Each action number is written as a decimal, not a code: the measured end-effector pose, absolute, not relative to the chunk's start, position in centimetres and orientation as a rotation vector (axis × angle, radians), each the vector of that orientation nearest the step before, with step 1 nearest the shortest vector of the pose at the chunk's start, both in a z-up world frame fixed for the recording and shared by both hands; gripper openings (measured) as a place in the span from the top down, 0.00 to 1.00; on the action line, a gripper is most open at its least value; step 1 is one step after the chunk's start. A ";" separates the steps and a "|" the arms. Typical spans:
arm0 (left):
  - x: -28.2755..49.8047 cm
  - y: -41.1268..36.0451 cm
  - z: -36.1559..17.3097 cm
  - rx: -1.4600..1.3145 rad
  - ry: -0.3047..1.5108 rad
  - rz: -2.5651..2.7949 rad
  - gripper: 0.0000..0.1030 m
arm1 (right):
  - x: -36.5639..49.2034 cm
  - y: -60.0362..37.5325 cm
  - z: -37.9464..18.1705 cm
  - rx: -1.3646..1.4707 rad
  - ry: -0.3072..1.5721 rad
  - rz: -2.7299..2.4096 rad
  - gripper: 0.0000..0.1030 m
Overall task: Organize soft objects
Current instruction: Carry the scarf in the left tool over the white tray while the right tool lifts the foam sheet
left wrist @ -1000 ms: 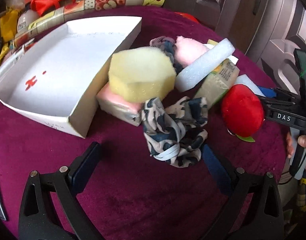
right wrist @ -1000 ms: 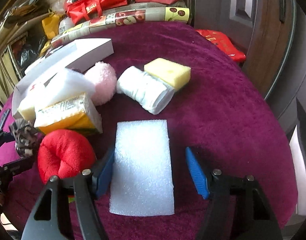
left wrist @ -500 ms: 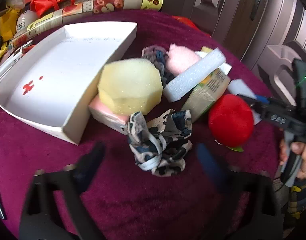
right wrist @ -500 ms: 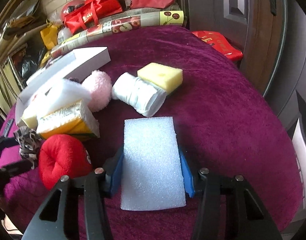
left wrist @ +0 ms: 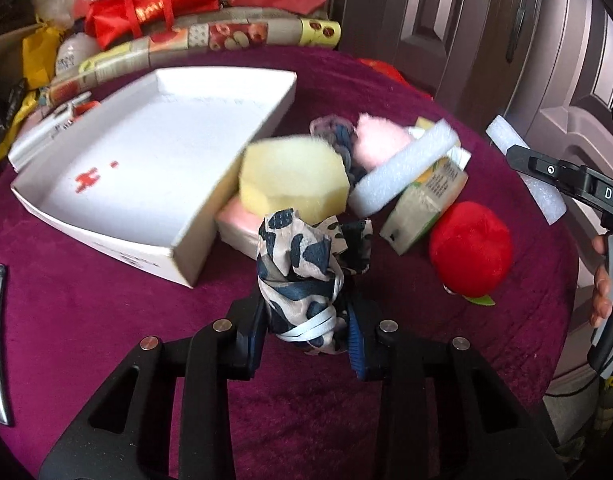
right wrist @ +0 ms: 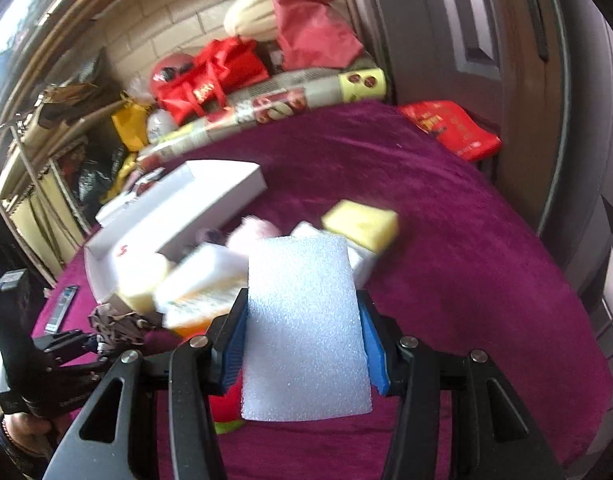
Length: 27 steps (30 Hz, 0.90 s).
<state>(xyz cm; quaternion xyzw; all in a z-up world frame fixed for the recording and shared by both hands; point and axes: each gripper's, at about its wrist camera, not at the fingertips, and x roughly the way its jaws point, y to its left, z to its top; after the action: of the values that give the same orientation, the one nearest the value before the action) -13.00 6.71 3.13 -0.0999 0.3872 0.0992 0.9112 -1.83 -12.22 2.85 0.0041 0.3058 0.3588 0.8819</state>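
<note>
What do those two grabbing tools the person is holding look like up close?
Each gripper is a black plastic frame with triangular cut-outs and silver rivets, ending in two blue-padded fingers: the left gripper, the right gripper. From the left camera, the right gripper shows white "DAS" lettering and a grey handle.

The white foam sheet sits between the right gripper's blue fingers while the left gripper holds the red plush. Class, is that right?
No. The left wrist view shows the left gripper closing on the patterned cloth bundle; the red plush lies untouched. The white foam sheet is between the right gripper's fingers.
</note>
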 end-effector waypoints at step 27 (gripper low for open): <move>-16.5 12.8 9.6 -0.185 0.586 0.438 0.68 | -4.4 -5.7 6.9 0.029 0.555 0.919 0.51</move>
<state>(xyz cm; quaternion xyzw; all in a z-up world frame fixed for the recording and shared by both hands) -16.54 12.79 9.58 -0.0905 0.2861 0.2137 0.9297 -4.40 -5.66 6.89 0.0136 0.2646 0.4376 0.8592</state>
